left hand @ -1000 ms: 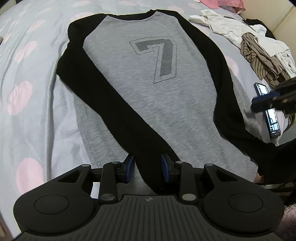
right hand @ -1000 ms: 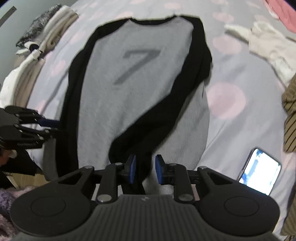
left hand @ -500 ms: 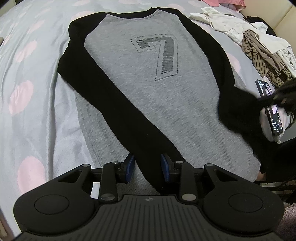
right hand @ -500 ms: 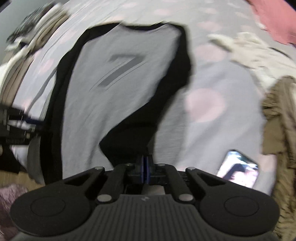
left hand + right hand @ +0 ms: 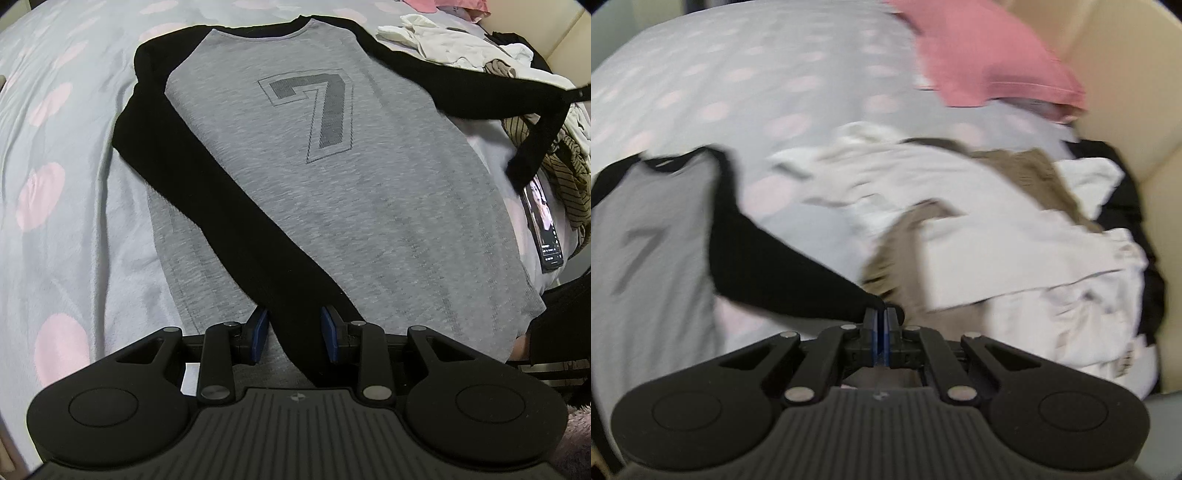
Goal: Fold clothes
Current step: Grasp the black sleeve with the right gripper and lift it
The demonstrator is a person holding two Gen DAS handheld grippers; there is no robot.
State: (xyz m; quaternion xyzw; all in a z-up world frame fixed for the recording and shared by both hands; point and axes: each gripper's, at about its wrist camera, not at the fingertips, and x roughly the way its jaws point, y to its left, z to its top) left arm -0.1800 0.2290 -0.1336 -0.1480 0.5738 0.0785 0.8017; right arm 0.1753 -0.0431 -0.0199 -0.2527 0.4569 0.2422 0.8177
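A grey shirt (image 5: 332, 177) with black sleeves and a dark "7" lies face up on the bed; it also shows in the right wrist view (image 5: 646, 251). Its left black sleeve (image 5: 229, 206) lies diagonally across the body. My left gripper (image 5: 294, 334) is open, its blue pads on either side of that sleeve's cuff end. My right gripper (image 5: 881, 326) is shut on the right black sleeve (image 5: 783, 280) near its cuff and holds it stretched out to the right, off the shirt. In the left wrist view that sleeve (image 5: 461, 92) hangs in the air, cuff drooping.
The bed sheet (image 5: 55, 229) is pale blue with pink dots. A pile of white and brown striped clothes (image 5: 997, 236) lies at the right. A pink garment (image 5: 990, 62) lies at the far right. A phone (image 5: 543, 225) with its screen lit lies beside the shirt's right edge.
My right gripper has shut on the right sleeve and pulled it up and out to the right, off the shirt body. The left gripper has stayed open over the left sleeve.
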